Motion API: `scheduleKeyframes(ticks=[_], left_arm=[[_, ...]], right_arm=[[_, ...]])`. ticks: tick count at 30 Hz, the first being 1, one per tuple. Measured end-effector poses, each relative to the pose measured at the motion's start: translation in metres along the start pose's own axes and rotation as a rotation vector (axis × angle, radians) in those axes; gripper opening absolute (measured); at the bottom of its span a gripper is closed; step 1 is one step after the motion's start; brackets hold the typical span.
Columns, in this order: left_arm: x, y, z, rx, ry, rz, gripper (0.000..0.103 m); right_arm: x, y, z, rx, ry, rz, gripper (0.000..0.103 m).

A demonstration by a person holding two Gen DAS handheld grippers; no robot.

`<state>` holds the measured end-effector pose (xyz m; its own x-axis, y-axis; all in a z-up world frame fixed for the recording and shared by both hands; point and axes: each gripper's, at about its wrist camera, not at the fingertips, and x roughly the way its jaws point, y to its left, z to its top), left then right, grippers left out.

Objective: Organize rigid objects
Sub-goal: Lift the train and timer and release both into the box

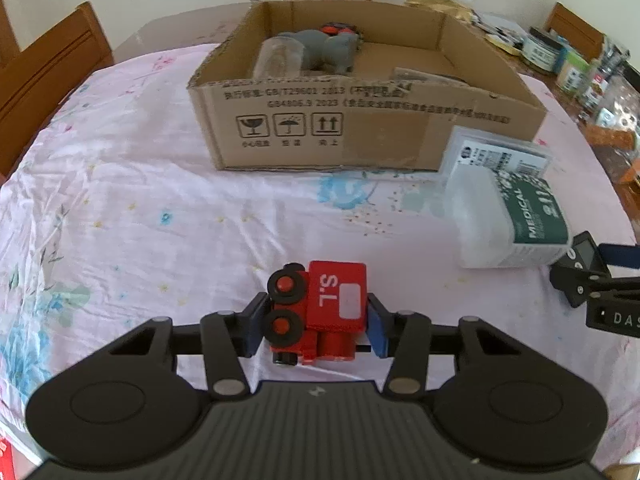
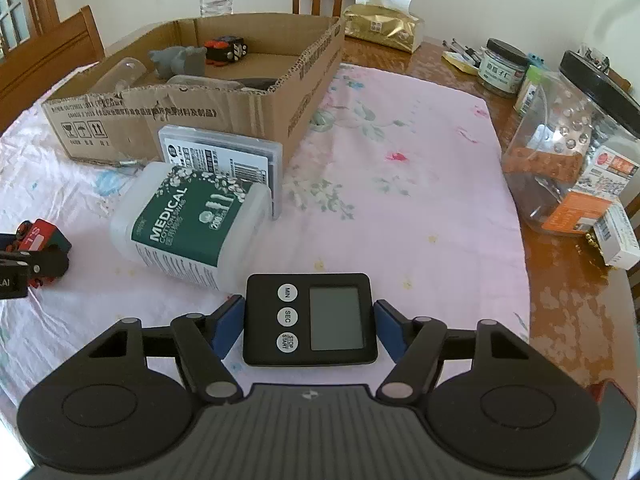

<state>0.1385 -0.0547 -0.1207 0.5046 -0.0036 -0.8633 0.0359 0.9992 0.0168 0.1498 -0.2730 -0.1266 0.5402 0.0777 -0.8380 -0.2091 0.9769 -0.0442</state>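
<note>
I see the pink floral tablecloth (image 2: 400, 208) covering most of the wooden table (image 2: 568, 304), with bare wood along its right edge and open cloth to the right of my right claw. The cardboard box (image 1: 360, 128) sits at the far middle, open-topped; its near wall hides the lower part of what lies inside, so I can only make out a grey plush animal (image 1: 324, 50), a clear cup on its side (image 1: 280, 58) and a red-and-black toy (image 2: 225, 50) at the back. The medical cotton swab container (image 2: 192, 224) lies on its side in front of the box, long axis running toward the box, its far end against a flat clear plastic case (image 2: 220, 156) leaning at the box wall. On the right a large clear jar (image 2: 568, 152) is cut off by the frame edge. My right gripper (image 2: 310, 320) is closed on the black digital timer (image 2: 310, 318), pads against its two sides, screen up, resting on the cloth. My left gripper (image 1: 316, 324) is clamped on the red toy train (image 1: 316, 312), tipped wheels-leftward, its length pointing away from me toward the box
</note>
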Motion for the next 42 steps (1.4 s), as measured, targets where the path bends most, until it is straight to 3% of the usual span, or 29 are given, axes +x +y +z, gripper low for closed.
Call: scheduleKeyframes(ticks=[13, 22, 33, 38, 42], left_arm=[[-0.007, 0.001, 0.005, 0.133, 0.018, -0.039, 0.049], [-0.030, -0.001, 0.022, 0.214, 0.029, -0.112, 0.049], [-0.063, 0.001, 0.054, 0.240, -0.023, -0.147, 0.049], [-0.074, 0.003, 0.072, 0.216, -0.061, -0.131, 0.049], [-0.076, 0.006, 0.083, 0.165, -0.073, -0.102, 0.049]], right_arm=[[-0.018, -0.006, 0.000, -0.079, -0.008, -0.008, 0.074], [-0.041, -0.013, 0.022, -0.152, -0.031, 0.029, 0.074], [-0.056, -0.011, 0.110, -0.257, -0.161, 0.159, 0.074], [-0.036, -0.001, 0.157, -0.319, -0.215, 0.202, 0.074], [-0.002, 0.009, 0.191, -0.358, -0.203, 0.229, 0.074]])
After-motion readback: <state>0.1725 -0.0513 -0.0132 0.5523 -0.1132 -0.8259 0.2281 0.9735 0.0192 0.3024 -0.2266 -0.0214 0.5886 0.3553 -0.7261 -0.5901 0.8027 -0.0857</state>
